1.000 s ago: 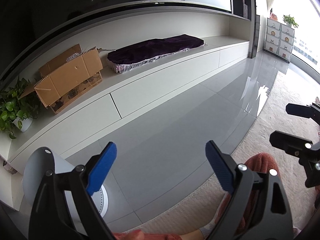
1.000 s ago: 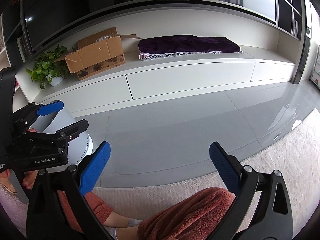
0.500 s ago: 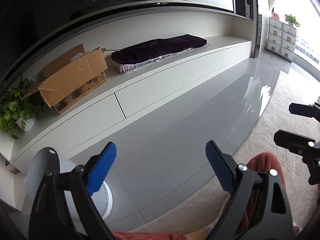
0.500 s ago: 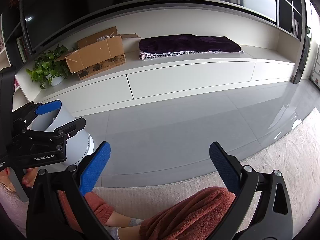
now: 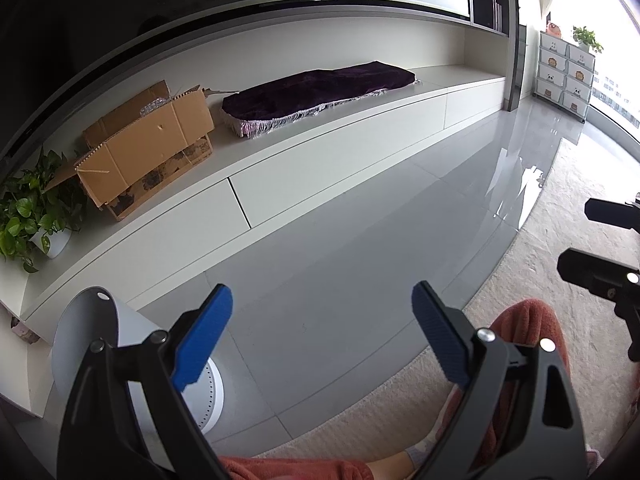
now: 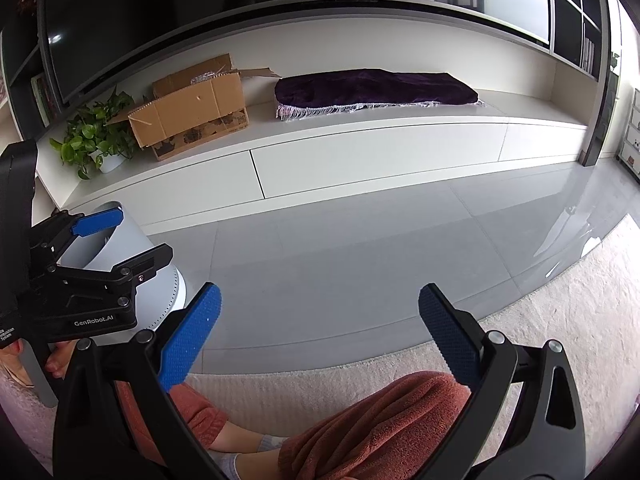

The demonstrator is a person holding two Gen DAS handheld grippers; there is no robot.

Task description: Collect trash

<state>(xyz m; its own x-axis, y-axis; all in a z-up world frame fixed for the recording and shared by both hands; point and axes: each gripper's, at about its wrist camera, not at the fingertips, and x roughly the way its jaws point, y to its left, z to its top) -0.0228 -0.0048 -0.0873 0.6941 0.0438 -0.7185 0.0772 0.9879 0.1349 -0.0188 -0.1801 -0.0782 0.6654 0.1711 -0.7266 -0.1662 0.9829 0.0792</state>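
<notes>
**Two empty grippers held over the floor**

The left gripper (image 5: 322, 332) is held low and points out over the grey floor (image 5: 340, 272); its blue fingers (image 5: 202, 338) stand wide apart with nothing between them; the right gripper (image 6: 320, 330) is held the same way, jaws spread wide and empty; in the right view the left gripper shows at 9 o'clock, in front of the white bin (image 6: 132, 256); in the left view that bin sits at 8 o'clock, partly behind the left finger; the person's legs in red trousers (image 6: 384, 428) rest on the pale rug (image 6: 560, 300) at 6 o'clock; a cardboard box (image 5: 148, 148) lies on the long white shelf (image 5: 320, 148) at 10 o'clock, beside a green plant (image 5: 28, 216) and a purple cloth (image 5: 320, 88); I cannot tell which thing here is trash.
</notes>
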